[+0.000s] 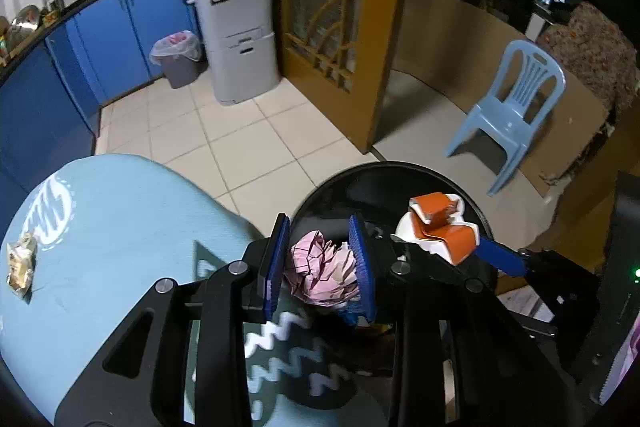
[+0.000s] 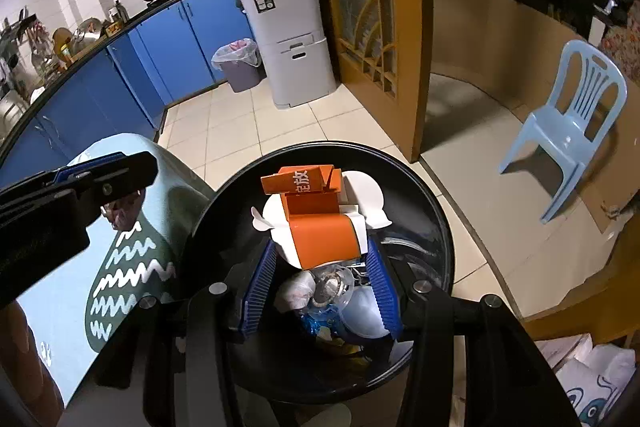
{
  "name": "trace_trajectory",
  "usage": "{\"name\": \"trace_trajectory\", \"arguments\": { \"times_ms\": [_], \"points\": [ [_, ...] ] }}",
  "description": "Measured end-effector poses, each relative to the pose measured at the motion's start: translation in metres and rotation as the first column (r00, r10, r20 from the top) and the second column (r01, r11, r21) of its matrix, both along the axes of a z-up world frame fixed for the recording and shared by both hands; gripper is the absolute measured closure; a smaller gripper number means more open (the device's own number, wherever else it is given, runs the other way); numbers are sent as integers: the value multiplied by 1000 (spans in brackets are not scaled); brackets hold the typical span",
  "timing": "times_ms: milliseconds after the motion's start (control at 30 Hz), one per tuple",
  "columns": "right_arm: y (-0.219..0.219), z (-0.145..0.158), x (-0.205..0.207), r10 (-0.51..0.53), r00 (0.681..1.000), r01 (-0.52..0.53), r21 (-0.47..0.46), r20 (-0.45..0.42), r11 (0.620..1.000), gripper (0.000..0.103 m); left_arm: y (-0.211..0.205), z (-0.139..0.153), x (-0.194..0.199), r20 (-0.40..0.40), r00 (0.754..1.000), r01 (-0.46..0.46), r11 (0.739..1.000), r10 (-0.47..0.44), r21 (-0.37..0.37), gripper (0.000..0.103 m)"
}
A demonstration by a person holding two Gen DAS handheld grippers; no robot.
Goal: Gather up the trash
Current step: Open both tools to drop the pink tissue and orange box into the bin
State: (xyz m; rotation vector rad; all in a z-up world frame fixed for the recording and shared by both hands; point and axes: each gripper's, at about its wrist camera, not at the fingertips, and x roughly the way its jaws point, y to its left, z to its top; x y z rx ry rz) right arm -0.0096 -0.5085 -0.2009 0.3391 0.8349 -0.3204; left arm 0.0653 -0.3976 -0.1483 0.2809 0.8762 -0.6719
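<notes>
Left hand-held gripper (image 1: pixel 320 259) pinching crumpled pink paper (image 1: pixel 324 273) (light, soft, springy) over black bin (image 1: pixel 400 173); right hand-held gripper (image 2: pixel 320 283) clamping stiff orange carton (image 2: pixel 320 223) at its base.

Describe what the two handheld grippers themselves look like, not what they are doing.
Both match. The left gripper and the right gripper each have a matte black frame of angular linkage arms joined by round silver bolt heads. Their jaws are flat blue plates with finely ribbed inner faces, backed by black brackets. No cables, labels or sleeves show in either wrist view.
</notes>
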Motion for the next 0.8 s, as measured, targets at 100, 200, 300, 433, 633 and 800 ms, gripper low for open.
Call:
{"name": "trace_trajectory", "arguments": {
  "times_ms": [100, 200, 300, 433, 633, 800],
  "points": [
    [-5, -2, -2, -1, 1000, 1, 13, -2, 1000, 56, -4, 1, -3, -22, 999, 29, 999, -30, -34, 45],
    [-6, -4, -2, -1, 1000, 1, 15, -5, 1000, 56, -4, 4, -3, -25, 999, 36, 997, -38, -65, 12],
    [-10, -5, -2, -6, 1000, 6, 34, 2, 999, 30, -3, 8, -3, -27, 999, 42, 995, -45, -87, 12],
    [-8, -1, -2, -1, 1000, 1, 24, 14, 1000, 23, 1, 8, 0, -26, 999, 22, 997, -24, -78, 11],
    [-3, 3, 1, 2, 1000, -3, 21, 14, 1000, 23, 16, 5, 8, -36, 999, -36, 998, 34, -59, 11],
    [9, 9, 6, 21, 1000, -21, 10, 18, 1000, 23, 47, 6, 21, -22, 992, -124, 991, 123, -43, 11]
  ]
}}
